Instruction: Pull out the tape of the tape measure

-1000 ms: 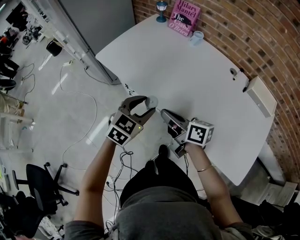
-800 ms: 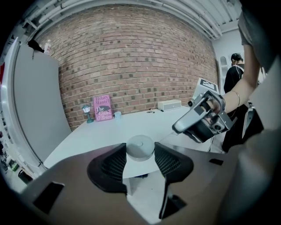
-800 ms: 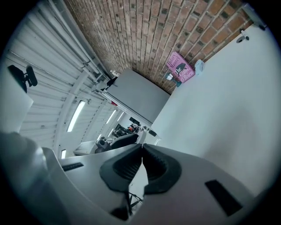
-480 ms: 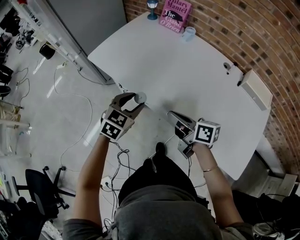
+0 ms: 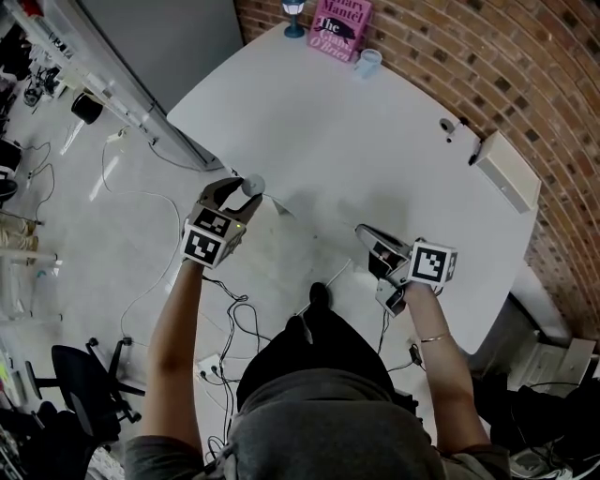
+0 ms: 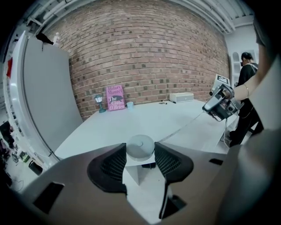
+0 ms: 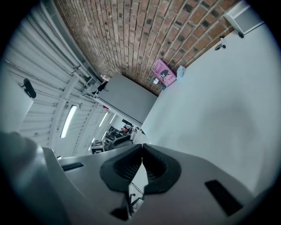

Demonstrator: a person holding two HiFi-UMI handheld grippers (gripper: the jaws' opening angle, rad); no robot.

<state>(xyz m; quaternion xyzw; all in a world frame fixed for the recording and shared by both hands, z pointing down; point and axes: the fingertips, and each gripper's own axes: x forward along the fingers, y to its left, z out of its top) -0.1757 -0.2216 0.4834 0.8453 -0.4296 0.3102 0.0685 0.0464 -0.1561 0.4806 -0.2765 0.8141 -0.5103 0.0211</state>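
Note:
A round white tape measure (image 5: 253, 185) sits between the pads of my left gripper (image 5: 246, 192), at the left edge of the white table (image 5: 375, 141). In the left gripper view the case (image 6: 140, 146) is clamped between both black pads, and a thin tape (image 6: 184, 125) runs from it to the right, up to my right gripper (image 6: 207, 108). My right gripper (image 5: 361, 231) is over the table's near edge. Its jaws (image 7: 142, 151) are pressed together, and the tape's tip between them is too thin to make out.
A pink book (image 5: 339, 28), a small blue lamp (image 5: 294, 14) and a pale cup (image 5: 368, 62) stand at the table's far edge by the brick wall. A white box (image 5: 504, 172) lies at the right edge. Cables (image 5: 234, 319) and an office chair (image 5: 80, 375) are on the floor below.
The two grippers have moved apart: the left one with the tape measure went left, the right one went right. The stretch of tape between them has grown longer.

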